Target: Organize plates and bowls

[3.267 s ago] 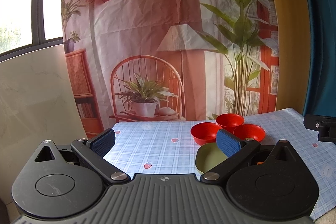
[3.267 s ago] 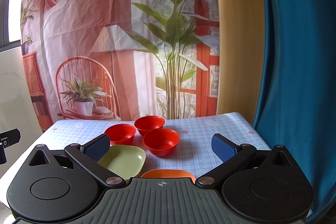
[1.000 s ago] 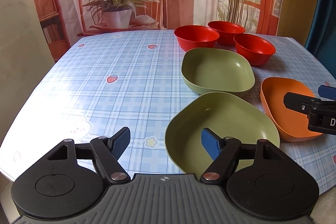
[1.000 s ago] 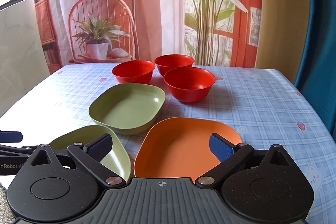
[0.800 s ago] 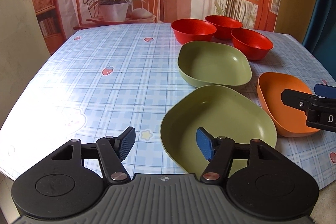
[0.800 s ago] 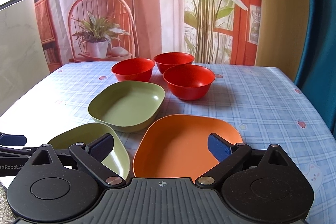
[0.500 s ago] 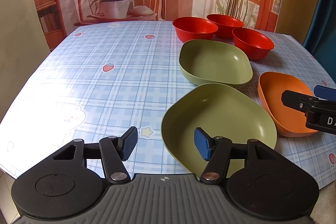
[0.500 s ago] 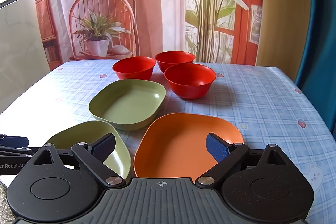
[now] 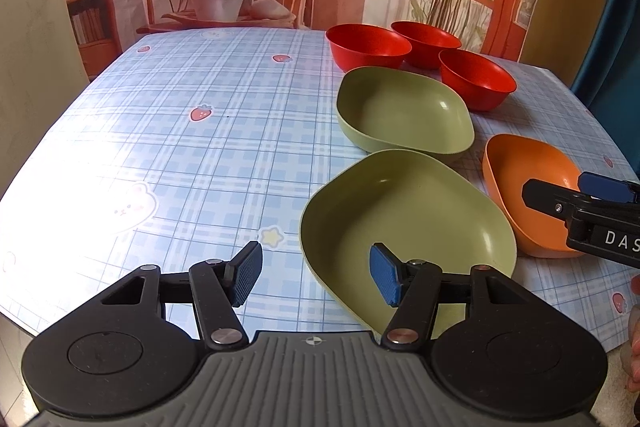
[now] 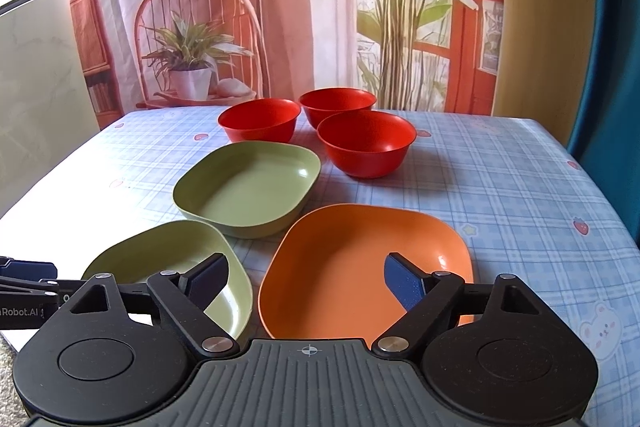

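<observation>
Covering the table (image 9: 200, 131) from the far red bowls down to the near edge, six dishes are laid out, and the coming grasps are judged to turn on the two nearest plates. The near green plate (image 9: 408, 219) is straddled at its left rim by the left gripper (image 9: 316, 273), whose jaws are held moderately apart, empty, one inside the rim and one outside. The orange plate (image 10: 368, 267) is met likewise by the right gripper (image 10: 306, 281), jaws wide and empty across its near-left rim.
</observation>
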Action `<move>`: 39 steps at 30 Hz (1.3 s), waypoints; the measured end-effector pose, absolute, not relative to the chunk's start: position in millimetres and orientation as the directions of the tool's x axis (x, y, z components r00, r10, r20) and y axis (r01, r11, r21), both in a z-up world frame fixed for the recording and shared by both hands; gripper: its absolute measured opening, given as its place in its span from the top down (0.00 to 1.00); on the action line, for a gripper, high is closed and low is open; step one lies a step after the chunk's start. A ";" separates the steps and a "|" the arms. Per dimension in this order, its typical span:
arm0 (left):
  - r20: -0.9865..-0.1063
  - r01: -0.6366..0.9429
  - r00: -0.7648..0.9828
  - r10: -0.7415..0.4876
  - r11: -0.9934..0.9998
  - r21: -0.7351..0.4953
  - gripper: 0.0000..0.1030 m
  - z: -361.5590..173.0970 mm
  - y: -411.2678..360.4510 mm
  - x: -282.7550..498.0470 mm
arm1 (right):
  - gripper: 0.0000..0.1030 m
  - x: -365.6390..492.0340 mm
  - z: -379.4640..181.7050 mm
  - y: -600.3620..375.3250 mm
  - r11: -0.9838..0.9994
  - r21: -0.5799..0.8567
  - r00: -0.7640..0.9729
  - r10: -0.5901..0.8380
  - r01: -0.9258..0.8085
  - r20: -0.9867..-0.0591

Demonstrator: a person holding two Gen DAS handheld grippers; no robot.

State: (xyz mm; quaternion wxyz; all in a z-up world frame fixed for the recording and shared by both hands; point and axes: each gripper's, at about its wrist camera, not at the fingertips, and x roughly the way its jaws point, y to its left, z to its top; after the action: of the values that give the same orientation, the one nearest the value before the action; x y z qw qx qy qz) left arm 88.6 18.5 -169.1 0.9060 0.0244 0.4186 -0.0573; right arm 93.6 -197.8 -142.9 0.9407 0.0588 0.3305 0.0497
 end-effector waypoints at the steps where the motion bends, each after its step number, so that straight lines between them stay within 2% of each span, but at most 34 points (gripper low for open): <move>1: -0.763 0.125 0.641 -0.085 0.992 -0.006 0.40 -169.4 17.8 88.8 | 0.22 93.8 -143.6 -196.7 0.988 0.143 0.775 0.136 -0.060 -0.617; 7: -0.780 0.119 0.618 -0.098 0.992 -0.030 0.43 -174.2 19.3 91.8 | 0.26 94.2 -145.3 -194.2 0.986 0.146 0.769 0.157 -0.083 -0.620; 8: -0.782 0.118 0.615 -0.101 0.992 -0.035 0.48 -175.2 19.5 92.0 | 0.26 94.6 -145.9 -194.4 0.985 0.150 0.767 0.161 -0.085 -0.622; 9: -0.784 0.117 0.612 -0.103 0.992 -0.039 0.60 -175.9 19.4 92.8 | 0.27 95.5 -146.4 -194.0 0.984 0.152 0.764 0.165 -0.089 -0.623; 11: -0.791 0.122 0.603 -0.107 0.992 -0.041 0.73 -177.7 18.2 94.2 | 0.31 97.8 -147.1 -190.7 0.985 0.142 0.761 0.170 -0.102 -0.627; 12: -0.794 0.126 0.597 -0.112 0.991 -0.045 0.74 -179.1 18.0 94.5 | 0.35 99.0 -147.2 -188.4 0.986 0.129 0.761 0.166 -0.109 -0.628; 27: -0.814 0.107 0.571 -0.106 0.993 -0.054 0.75 -194.4 26.7 107.9 | 0.61 127.7 -159.4 -146.4 0.963 0.038 0.715 0.225 -0.267 -0.662; 31: -0.809 0.108 0.579 -0.104 0.993 -0.050 0.75 -195.6 25.6 107.3 | 0.67 129.7 -161.6 -143.3 0.957 0.038 0.707 0.239 -0.287 -0.666; 36: -0.805 0.102 0.583 -0.112 0.993 -0.065 0.75 -195.4 28.2 105.1 | 0.67 131.0 -164.4 -141.7 0.954 0.037 0.696 0.245 -0.299 -0.675; 39: -0.802 0.097 0.586 -0.111 0.993 -0.066 0.75 -195.7 28.8 104.8 | 0.74 131.6 -166.8 -140.9 0.949 0.046 0.683 0.259 -0.313 -0.683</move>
State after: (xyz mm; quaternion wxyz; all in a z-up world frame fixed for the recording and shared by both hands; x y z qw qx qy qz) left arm 104.8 28.8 -195.7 0.8906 -0.0076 0.4510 -0.0582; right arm 131.6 -140.9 -166.8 0.9167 -0.0370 0.3660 0.1559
